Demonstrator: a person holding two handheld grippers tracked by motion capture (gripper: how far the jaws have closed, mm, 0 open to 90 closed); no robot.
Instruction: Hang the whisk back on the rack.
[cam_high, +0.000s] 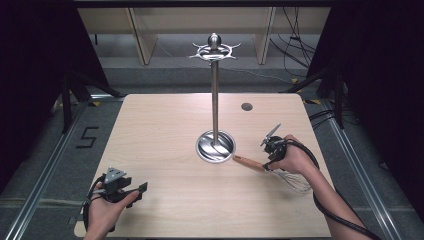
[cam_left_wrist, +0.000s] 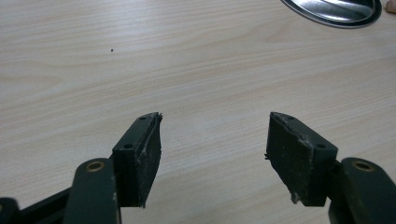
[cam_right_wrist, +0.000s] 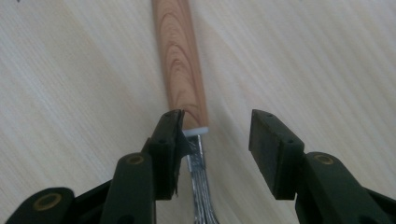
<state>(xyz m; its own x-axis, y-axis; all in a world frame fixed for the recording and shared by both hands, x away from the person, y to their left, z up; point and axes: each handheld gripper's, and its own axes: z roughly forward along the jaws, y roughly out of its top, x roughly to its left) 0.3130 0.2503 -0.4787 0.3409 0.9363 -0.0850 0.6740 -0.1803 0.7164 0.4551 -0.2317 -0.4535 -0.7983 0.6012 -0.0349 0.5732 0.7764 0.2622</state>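
Observation:
A whisk lies flat on the wooden table to the right of the stand, its wooden handle (cam_high: 248, 162) pointing at the stand's base and its wire head (cam_high: 296, 182) toward the table's right front. My right gripper (cam_high: 270, 162) (cam_right_wrist: 217, 135) is open and straddles the whisk's neck where the wires meet the handle (cam_right_wrist: 180, 60). The neck lies close against one jaw, and the other jaw stands apart from it. At the front left, my left gripper (cam_high: 141, 189) (cam_left_wrist: 215, 140) is open over bare wood with nothing between its jaws.
A tall steel utensil stand (cam_high: 214, 100) rises mid-table from a round dish base (cam_high: 215, 146) (cam_left_wrist: 336, 11), with bare hooks (cam_high: 215, 50) at its top. A small dark hole (cam_high: 246, 106) sits in the tabletop behind it. Cables trail from both grippers.

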